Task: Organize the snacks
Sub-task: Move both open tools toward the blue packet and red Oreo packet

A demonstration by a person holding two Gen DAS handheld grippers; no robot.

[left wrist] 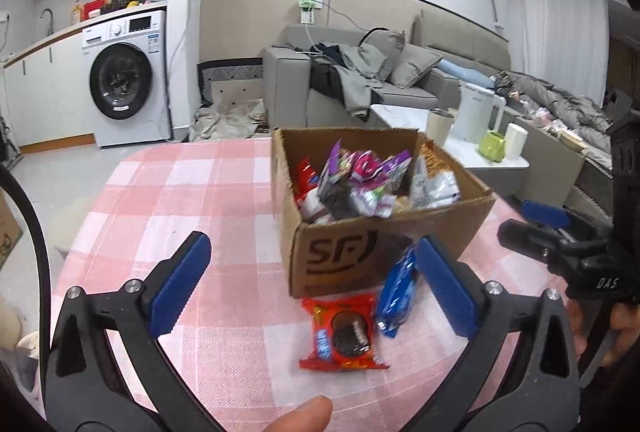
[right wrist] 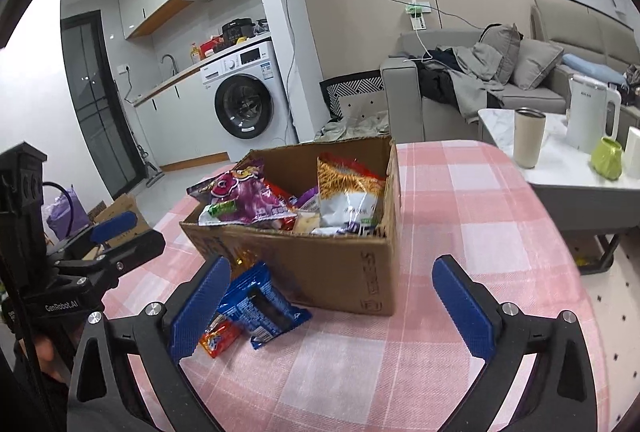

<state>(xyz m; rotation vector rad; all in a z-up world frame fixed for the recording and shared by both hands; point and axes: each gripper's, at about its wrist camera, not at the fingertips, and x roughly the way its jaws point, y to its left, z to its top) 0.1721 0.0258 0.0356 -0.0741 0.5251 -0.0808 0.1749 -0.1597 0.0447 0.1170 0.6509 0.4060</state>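
Cardboard box (left wrist: 384, 232) open-topped on pink checked tablecloth (left wrist: 180, 192), crammed with snack packets (left wrist: 360, 184): purple-pink bags, white-and-orange bag (right wrist: 348, 192), red wrappers

"SF" printed on box front; "GenRobot.AI" on left gripper body in right view

Red cookie packet (left wrist: 344, 332) flat on cloth just before box; blue packet (left wrist: 396, 292) beside it, leaning at box front

Left gripper (left wrist: 316, 288) spread wide, red packet lying between jaws, untouched; right gripper (right wrist: 332, 308) spread wide, nothing pinched
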